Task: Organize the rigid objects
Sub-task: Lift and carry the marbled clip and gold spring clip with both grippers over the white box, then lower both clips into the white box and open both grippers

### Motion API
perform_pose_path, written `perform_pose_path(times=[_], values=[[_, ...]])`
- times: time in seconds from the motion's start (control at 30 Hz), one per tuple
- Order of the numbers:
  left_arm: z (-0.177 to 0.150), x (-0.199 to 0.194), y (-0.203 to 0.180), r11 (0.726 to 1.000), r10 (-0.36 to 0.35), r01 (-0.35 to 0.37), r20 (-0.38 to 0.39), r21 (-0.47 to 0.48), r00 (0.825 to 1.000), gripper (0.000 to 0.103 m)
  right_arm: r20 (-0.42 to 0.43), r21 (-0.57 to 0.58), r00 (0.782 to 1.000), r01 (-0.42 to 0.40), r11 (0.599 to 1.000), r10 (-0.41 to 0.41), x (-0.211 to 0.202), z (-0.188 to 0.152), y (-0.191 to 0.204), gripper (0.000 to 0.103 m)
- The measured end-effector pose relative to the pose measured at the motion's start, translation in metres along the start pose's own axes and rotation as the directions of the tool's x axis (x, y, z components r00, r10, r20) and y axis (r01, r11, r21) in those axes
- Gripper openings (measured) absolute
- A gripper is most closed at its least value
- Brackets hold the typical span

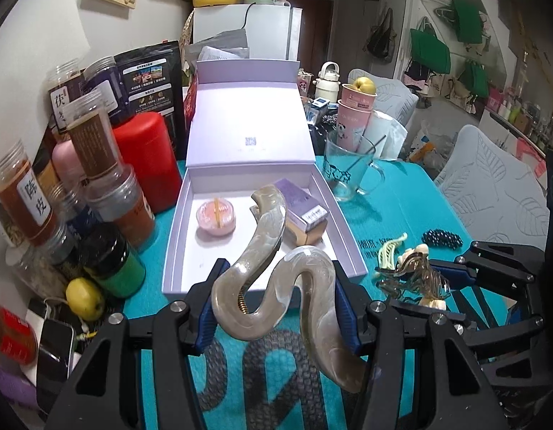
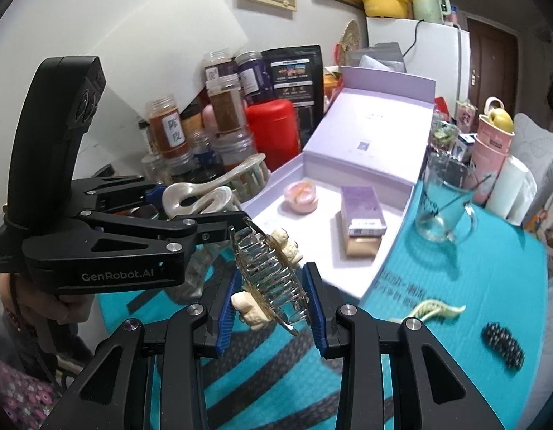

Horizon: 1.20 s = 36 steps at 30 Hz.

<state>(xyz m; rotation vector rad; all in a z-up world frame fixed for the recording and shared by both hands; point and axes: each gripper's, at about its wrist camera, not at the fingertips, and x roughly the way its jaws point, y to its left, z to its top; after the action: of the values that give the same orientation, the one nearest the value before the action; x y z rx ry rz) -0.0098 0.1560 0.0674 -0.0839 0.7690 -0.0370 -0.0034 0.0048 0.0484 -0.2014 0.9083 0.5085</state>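
My left gripper [image 1: 276, 308] is shut on a large pearly beige hair claw [image 1: 273, 276], held above the teal table just in front of the open lilac box [image 1: 176, 236]. That claw also shows in the right wrist view [image 2: 205, 193]. My right gripper [image 2: 271, 301] is shut on a clear amber hair claw with cream flowers [image 2: 273, 279], which also shows in the left wrist view [image 1: 416, 279], to the right of the left gripper. Inside the box lie a pink round case [image 1: 216, 218] and a small purple carton [image 1: 305, 215]. A pale green claw [image 2: 434, 310] and a black beaded clip [image 2: 502, 345] lie on the table.
Several spice jars [image 1: 25, 197], a red canister [image 1: 147, 161] and a lemon [image 1: 85, 299] crowd the left side. A glass mug [image 1: 348, 168] and pink cups [image 1: 351, 118] stand right of the box. Phones [image 1: 54, 351] lie at front left.
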Motion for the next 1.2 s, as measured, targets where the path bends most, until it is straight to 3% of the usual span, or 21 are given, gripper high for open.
perform_pose_path(times=[0.47,1.2], values=[[0.033,0.047,0.020,1.000,0.017,-0.017,-0.015,-0.003,1.000,0.054,-0.006,-0.007,1.000,0.025,1.000,-0.025,0.040,0.029,-0.029,0.035],[0.033,0.116,0.064,0.996,0.083,-0.085,-0.100,-0.018,0.992,0.054,-0.096,-0.006,0.993,0.072,0.997,-0.072,0.115,0.040,-0.042,0.035]])
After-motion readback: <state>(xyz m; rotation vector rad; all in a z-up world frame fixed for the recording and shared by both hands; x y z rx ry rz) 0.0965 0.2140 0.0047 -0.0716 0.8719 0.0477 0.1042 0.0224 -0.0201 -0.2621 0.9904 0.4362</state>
